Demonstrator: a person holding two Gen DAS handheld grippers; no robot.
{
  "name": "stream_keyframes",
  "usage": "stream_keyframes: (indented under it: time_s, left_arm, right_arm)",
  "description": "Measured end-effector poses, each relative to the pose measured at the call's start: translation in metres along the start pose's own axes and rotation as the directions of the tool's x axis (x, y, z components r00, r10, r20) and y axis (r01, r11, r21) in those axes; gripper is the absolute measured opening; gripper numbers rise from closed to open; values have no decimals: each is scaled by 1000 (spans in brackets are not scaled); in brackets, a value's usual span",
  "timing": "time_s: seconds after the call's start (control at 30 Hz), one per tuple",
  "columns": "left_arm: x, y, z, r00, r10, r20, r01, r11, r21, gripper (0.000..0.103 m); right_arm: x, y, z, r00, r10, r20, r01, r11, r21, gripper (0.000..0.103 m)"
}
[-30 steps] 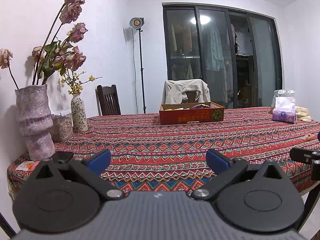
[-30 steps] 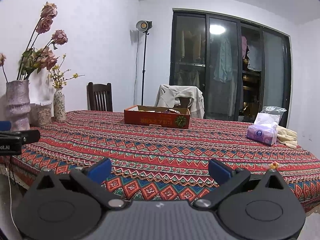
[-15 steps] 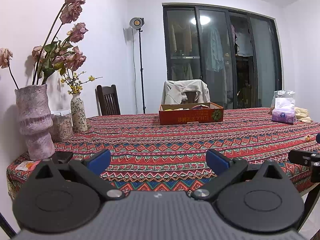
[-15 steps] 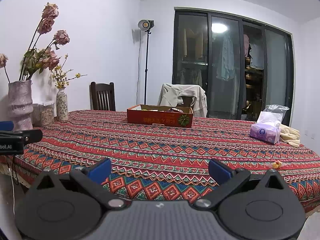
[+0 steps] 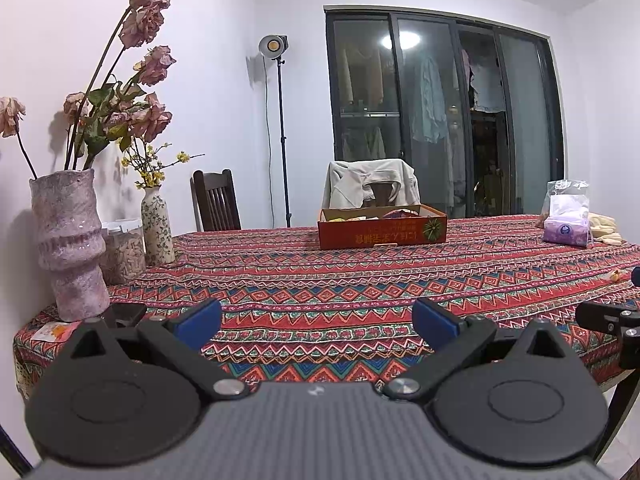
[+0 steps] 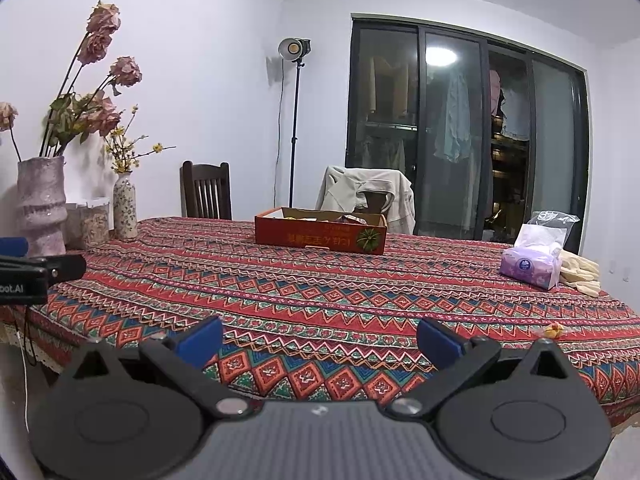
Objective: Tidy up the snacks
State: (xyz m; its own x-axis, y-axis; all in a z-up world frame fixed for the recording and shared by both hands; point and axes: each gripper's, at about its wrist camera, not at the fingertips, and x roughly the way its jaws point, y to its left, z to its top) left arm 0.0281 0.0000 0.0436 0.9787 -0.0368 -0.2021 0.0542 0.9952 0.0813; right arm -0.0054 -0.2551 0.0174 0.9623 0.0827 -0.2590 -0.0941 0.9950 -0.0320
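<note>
A shallow red cardboard box [image 5: 382, 228] [image 6: 320, 234] holding snack packets stands at the far middle of a table with a red patterned cloth [image 5: 340, 280] [image 6: 320, 292]. One small yellow wrapped snack [image 6: 554, 330] [image 5: 615, 276] lies near the right front edge. My left gripper [image 5: 316, 322] hovers open at the near edge, nothing between its blue pads. My right gripper [image 6: 318, 338] is open too, to the right of the left one, and empty. Each gripper's side shows at the other view's edge.
At the table's left end stand a tall pink vase [image 5: 70, 240] with dried roses, a small patterned vase [image 5: 157, 226] and a jar [image 5: 122, 250]. A tissue pack [image 6: 530, 264] and pale gloves [image 6: 580, 274] lie at the right. Two chairs [image 5: 216, 200] stand behind.
Both views have shifted slightly: the table and box sit a little higher and closer in the right wrist view. Both grippers stay open and empty.
</note>
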Motion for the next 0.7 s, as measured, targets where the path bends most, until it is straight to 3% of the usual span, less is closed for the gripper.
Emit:
stream_keyframes:
  time_s: [0.7]
  left_arm:
    - [1,1,0,1000,-7,-11,7,1000,-6,103]
  right_arm:
    - [0,-1,1,1000,12,-5,-12,1000,17,103]
